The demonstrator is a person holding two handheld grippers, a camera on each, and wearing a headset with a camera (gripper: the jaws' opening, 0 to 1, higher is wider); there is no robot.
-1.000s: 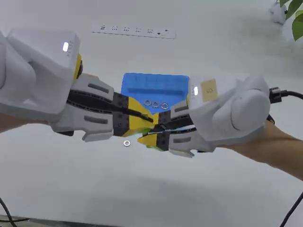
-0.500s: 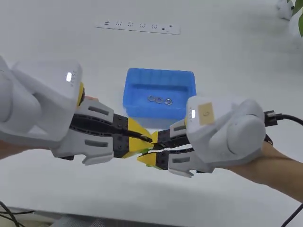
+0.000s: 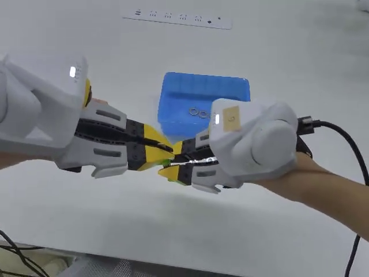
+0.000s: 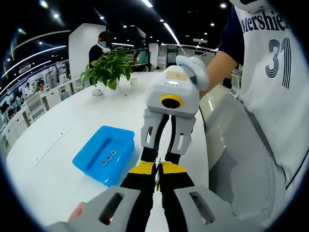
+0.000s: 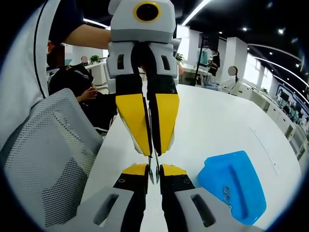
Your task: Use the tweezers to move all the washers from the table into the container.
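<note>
L tool (image 4: 158, 169) & R tool (image 5: 155, 170) nose to nose, both pinched narrow on thin metal tweezers (image 3: 196, 163) lying along their line. Blue plastic container (image 3: 222, 93) w/ small metal washers (image 3: 199, 112) just beyond, nearer R.

The white counter (image 3: 81, 219) carries a blue container (image 3: 179, 95) near its middle. A white power strip (image 3: 176, 17) lies flat well beyond it, toward the far edge. In the left gripper view, a potted plant (image 4: 108, 67) stands farther along the counter.
</note>
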